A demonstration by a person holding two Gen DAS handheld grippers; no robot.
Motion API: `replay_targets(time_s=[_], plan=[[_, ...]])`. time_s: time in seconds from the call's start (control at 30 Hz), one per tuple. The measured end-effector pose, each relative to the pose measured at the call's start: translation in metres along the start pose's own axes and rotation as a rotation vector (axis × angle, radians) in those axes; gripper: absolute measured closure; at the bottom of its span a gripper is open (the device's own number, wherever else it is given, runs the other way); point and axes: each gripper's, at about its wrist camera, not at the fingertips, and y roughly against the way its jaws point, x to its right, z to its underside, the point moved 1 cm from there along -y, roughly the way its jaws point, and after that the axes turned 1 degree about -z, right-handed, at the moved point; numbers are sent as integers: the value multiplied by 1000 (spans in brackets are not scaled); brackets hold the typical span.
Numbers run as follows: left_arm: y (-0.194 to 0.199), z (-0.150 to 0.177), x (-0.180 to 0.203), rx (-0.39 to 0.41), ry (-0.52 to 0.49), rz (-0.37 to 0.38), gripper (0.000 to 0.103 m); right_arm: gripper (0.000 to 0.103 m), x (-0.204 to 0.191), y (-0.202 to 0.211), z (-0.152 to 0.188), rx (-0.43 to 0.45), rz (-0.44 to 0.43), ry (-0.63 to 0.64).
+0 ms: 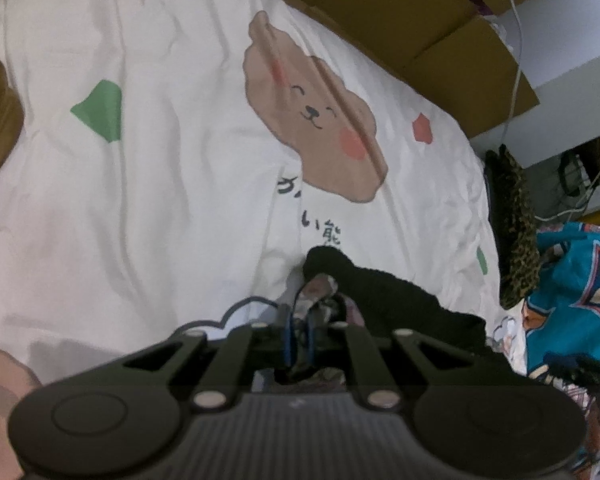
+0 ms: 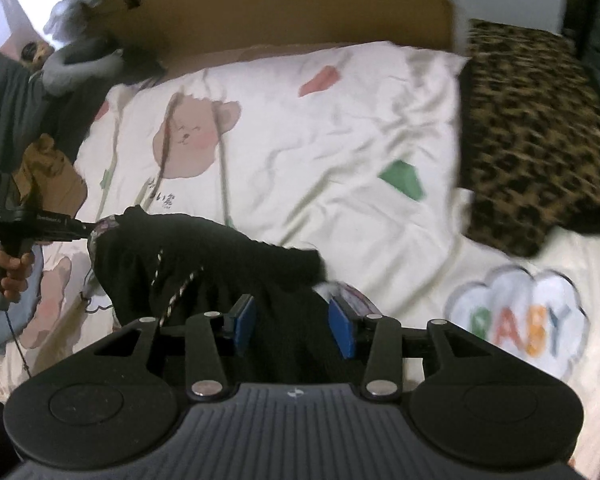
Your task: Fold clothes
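Under everything lies the bed (image 2: 360, 128), spread with a cream duvet (image 1: 148, 184) printed with a brown bear (image 1: 316, 116), green and red shapes, and a cloud that reads "BABY" (image 2: 516, 320). A leopard-print cushion (image 2: 540, 140) sits on the bed at the right of your right-wrist view, and a brown cardboard box (image 2: 300, 4) stands behind the bed's far edge. A teal patterned cloth (image 1: 580, 292) lies at the right edge of your left-wrist view.

The black garment (image 2: 204, 256) you are folding is bunched on the duvet, stretched between your two tools, with a paler patterned lining showing at its ends.

Your left gripper (image 1: 300, 336) has its jaws together, clamped on one end of the garment. In the right-wrist view, your left hand (image 2: 14, 276) grips that tool's handle at the far left.

Your right gripper (image 2: 292, 324) has its jaws apart; black fabric lies between the blue pads (image 2: 342, 330), which do not press on it.
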Motion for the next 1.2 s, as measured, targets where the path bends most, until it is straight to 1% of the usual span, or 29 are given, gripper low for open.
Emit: replay_targets(time_s=[0.2,0.27,0.33,0.4,0.43,0.47,0.5,0.53,0.57,0.67,0.8,0.9,0.93,1.07,1.17,1.2], plan=[[-4,1,0,3,-17,-9,95,55,-2,-56,-5,-38,-14,15],[-6,1,-1,-3,-9,-8,93,55,-1,-66,-2,-39,-22,14],[-9,1,-3,-10,-4,-8,91,55,0,-73,2,-44,-6,14],[-10,0,-1,-4,-22,-14,89,55,2,-77,3,-46,4,25],[-10,0,1,1,-34,-17,85,55,3,-78,3,-45,8,34],[-9,0,3,9,-45,-24,74,55,3,-79,3,-45,11,43],[-8,-1,4,19,-55,-34,68,55,4,-79,3,-45,14,53],[-7,-2,6,29,-60,-44,57,55,4,-79,2,-46,12,62],[-6,-4,6,36,-56,-50,52,54,5,-79,1,-47,10,72],[-7,-9,6,35,-43,-44,51,53,9,-78,-5,-52,5,87],[-3,-19,9,61,-38,-23,50,53,18,-74,-13,-37,1,79],[2,-26,14,74,-41,10,45,53,27,-69,-19,-17,-1,62],[0,-27,16,70,-43,19,41,53,30,-68,-20,-12,-1,58],[-11,-27,26,42,-65,32,40,53,33,-86,-15,-65,-11,86],[-23,-23,30,21,-85,22,35,53,28,-100,-4,-103,-22,130],[-27,-21,30,12,-89,18,35,53,27,-102,-1,-110,-24,135]])
